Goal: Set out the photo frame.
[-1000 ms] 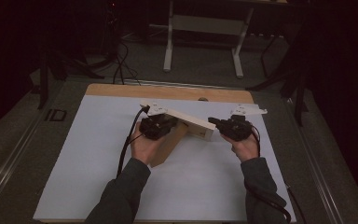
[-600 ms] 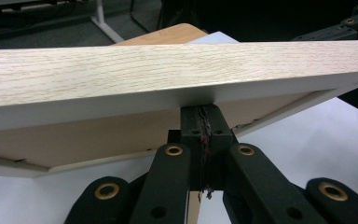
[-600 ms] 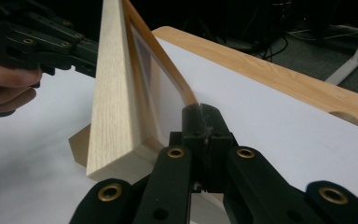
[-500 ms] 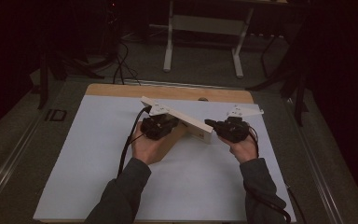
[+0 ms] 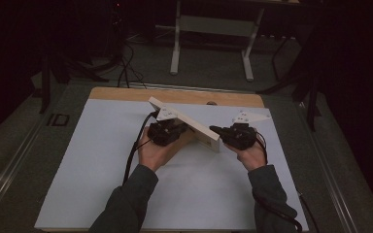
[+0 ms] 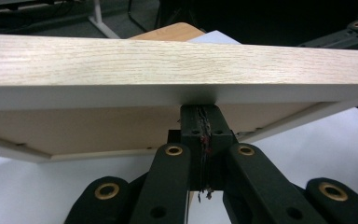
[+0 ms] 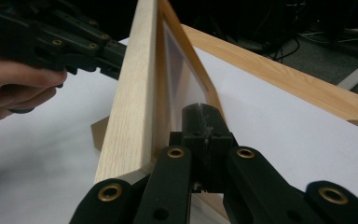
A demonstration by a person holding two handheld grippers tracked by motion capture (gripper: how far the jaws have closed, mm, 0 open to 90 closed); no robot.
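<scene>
Evidently a two-handed job: a wooden frame (image 5: 189, 124) stands on its edge on the white sheet (image 5: 102, 165), tilted, near the far middle of the table (image 5: 126, 93). Left gripper (image 5: 167, 130) sits against the frame's near side; in the left gripper view its jaws are pressed together, tips just under the frame's lower rail (image 6: 177, 95), nothing seen between them. Right gripper (image 5: 223, 132) meets the frame's right end; in the right gripper view its jaws are likewise closed, tips against the inner backing (image 7: 186, 88) beside the rail. So the frame seems propped and nudged, not pinched. Judgement: to do this well, both hands should push slowly and evenly, low on the rails. Uneven pressure could let the frame slip or topple flat. A brown stand piece (image 7: 98, 133) shows behind the frame.
</scene>
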